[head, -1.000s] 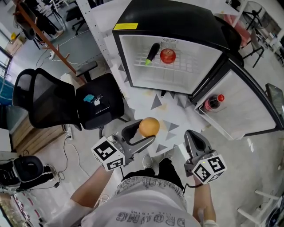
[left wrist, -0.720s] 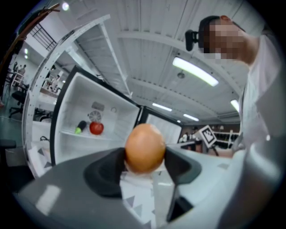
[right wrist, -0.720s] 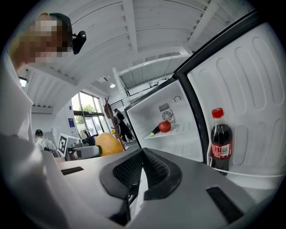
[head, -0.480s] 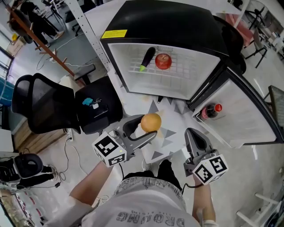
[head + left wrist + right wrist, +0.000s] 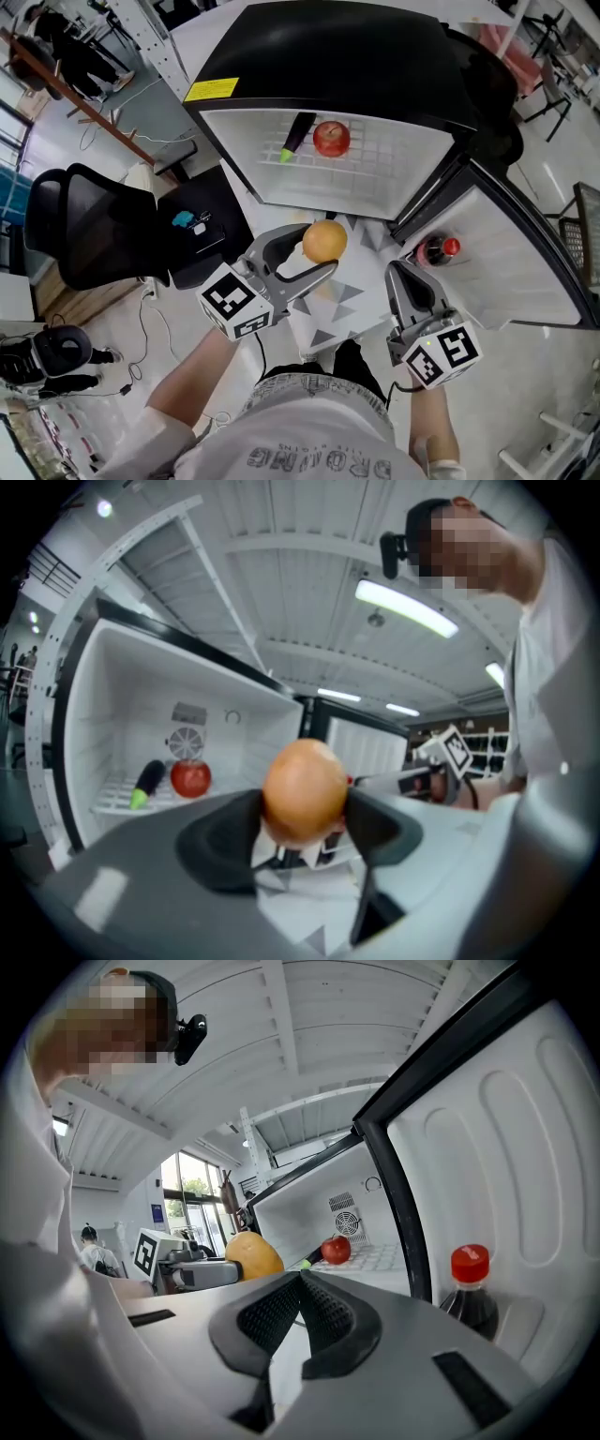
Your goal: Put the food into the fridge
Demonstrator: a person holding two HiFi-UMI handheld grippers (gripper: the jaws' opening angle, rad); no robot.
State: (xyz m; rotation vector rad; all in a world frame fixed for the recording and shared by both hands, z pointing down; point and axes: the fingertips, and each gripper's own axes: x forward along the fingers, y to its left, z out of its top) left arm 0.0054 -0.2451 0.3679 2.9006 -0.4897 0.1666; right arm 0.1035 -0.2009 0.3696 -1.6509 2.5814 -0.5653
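The left gripper [image 5: 317, 251] has its jaws wide apart and squeezes a round orange [image 5: 325, 240] between them. It holds the orange up in the air in front of the open fridge [image 5: 356, 56], so the orange is not inside yet. The right gripper [image 5: 401, 272] has its jaws pressed together with nothing in them, near the open door [image 5: 534, 281]. The head view looks down from above and is the only one that shows both grippers whole, a black chair [image 5: 84, 225] on the left and the floor [image 5: 328, 323] with grey triangles. It also shows a red apple [image 5: 330, 138] and a dark vegetable with a green end [image 5: 293, 136] side by side on the white wire shelf. The left gripper view shows both pads touching the orange's sides, and a small round fan [image 5: 187, 743] on the fridge's back wall just above the apple, which does not show from above. The right gripper view shows a dark bottle with a red cap [image 5: 471, 1288] standing upright in the door's pocket.
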